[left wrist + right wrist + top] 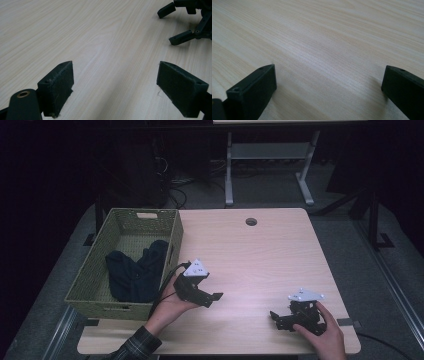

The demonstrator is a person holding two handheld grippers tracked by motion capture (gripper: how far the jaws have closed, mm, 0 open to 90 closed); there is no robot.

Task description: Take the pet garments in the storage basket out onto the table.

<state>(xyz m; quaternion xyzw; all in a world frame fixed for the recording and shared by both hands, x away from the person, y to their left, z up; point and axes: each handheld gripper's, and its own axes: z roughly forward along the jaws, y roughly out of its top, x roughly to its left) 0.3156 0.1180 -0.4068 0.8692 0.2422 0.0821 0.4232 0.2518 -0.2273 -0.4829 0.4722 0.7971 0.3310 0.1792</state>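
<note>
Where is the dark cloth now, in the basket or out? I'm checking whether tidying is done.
In. The dark cloth lies bunched inside the green woven basket, with none on the table.

high view looks down; both gripper views skim the table (260, 255) closely.

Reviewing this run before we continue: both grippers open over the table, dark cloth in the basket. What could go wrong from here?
1. The left gripper sits close beside the basket; its cable hangs near the rim and might snag there.
2. The dark cloth lies bunched and soft, so a grab may catch only one fold and drag the rest over the wall.
3. The right gripper is low near the table's front edge, with its open jaws pointing toward the left one; moving together could knock them.
</note>
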